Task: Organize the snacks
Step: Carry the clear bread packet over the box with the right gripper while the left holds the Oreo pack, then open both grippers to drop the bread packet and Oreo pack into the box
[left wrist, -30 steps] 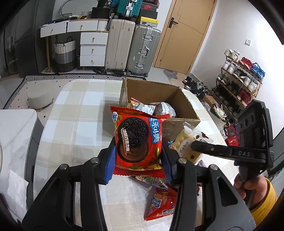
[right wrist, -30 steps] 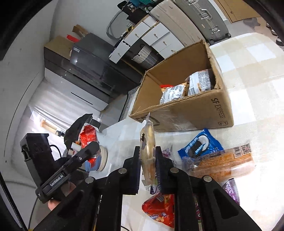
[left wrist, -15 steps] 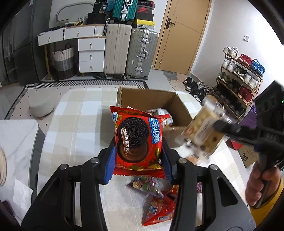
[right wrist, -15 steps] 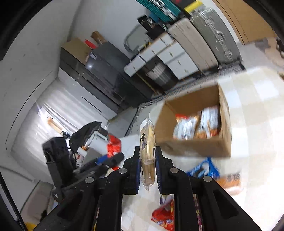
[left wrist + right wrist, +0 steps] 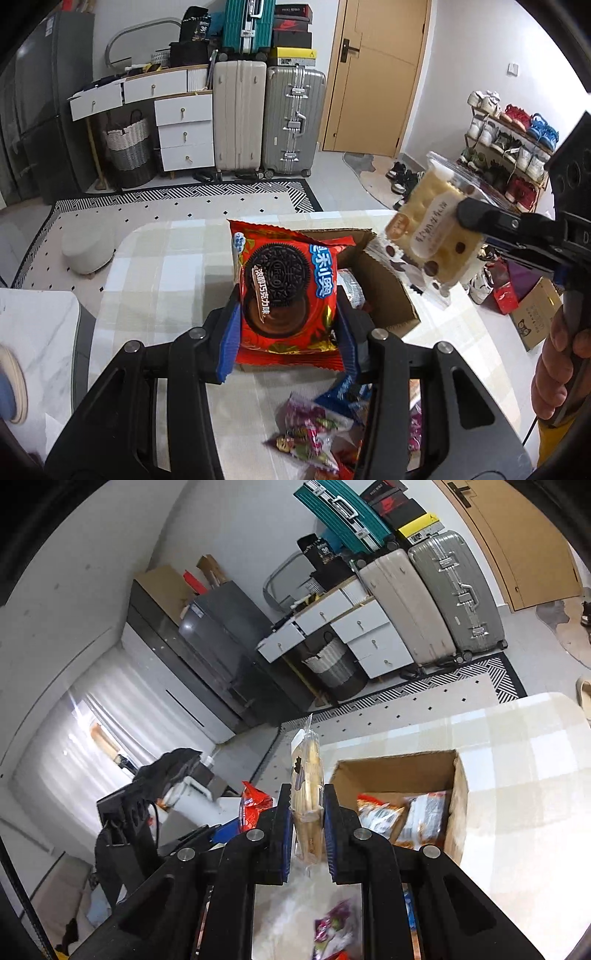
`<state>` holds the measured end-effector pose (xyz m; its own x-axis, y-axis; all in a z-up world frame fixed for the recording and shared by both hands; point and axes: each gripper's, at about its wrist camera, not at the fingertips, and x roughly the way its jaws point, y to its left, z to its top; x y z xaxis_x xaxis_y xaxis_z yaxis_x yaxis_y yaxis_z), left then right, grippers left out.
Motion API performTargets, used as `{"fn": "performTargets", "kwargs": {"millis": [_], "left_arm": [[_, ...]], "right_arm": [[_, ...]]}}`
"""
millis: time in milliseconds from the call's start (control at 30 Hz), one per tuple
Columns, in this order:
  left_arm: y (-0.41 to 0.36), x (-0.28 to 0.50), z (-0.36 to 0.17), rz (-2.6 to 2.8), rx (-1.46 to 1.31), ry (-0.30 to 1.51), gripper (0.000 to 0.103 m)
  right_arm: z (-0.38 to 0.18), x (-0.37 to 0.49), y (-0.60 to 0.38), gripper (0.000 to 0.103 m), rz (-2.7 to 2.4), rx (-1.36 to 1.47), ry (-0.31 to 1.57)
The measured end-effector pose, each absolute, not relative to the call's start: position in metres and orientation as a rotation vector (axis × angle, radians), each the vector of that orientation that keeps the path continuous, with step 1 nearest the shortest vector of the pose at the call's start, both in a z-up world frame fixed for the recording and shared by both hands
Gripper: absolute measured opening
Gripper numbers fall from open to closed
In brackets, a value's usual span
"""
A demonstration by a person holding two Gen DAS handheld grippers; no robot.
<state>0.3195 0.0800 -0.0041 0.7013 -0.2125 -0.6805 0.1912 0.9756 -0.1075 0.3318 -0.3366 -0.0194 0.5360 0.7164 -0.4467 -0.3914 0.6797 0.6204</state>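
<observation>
**Both grippers carry a snack above the cardboard box**

In the left wrist view, the left gripper (image 5: 286,325) is clamped on a red Oreo packet (image 5: 286,291), its blue pads pressing the packet's two side edges; the packet stands upright at the centre of the view. Behind it, toward 1 o'clock, the open cardboard box (image 5: 384,295) sits on the checked tablecloth (image 5: 166,266), with a few wrapped snacks partly visible inside. At 6 o'clock, under the gripper, loose snack packets (image 5: 314,432) lie on the table, blurred. At 3 o'clock the right gripper (image 5: 469,218), gripped by a hand (image 5: 557,373) at 4 o'clock, holds a clear-wrapped cracker sandwich pack (image 5: 432,229) in the air, above and to the right of the box.

In the right wrist view, the left gripper (image 5: 207,834) shows at 9 o'clock with the red packet's edge. At the centre, the right gripper (image 5: 309,823) is closed narrowly on the cracker pack (image 5: 306,775), seen edge-on and upright. At 3 o'clock the box (image 5: 458,805) holds two white-and-orange snack bags (image 5: 402,819).
</observation>
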Motion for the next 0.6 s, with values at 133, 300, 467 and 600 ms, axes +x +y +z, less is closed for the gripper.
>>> {"fn": "performTargets", "kwargs": {"millis": [133, 300, 467, 600], "left_arm": [[0.068, 0.344, -0.013, -0.229, -0.019, 0.799, 0.042], [0.057, 0.37, -0.028, -0.231, -0.013, 0.841, 0.042], [0.055, 0.39, -0.045, -0.226, -0.021, 0.88, 0.042], [0.054, 0.406, -0.061, -0.222, -0.015, 0.909, 0.042]], "right_arm": [[-0.031, 0.356, -0.331, 0.015, 0.661, 0.472, 0.777], [-0.051, 0.373, -0.326, 0.015, 0.636, 0.467, 0.817], [-0.072, 0.386, -0.32, 0.015, 0.616, 0.458, 0.856], [-0.085, 0.391, -0.316, 0.015, 0.6, 0.451, 0.882]]}}
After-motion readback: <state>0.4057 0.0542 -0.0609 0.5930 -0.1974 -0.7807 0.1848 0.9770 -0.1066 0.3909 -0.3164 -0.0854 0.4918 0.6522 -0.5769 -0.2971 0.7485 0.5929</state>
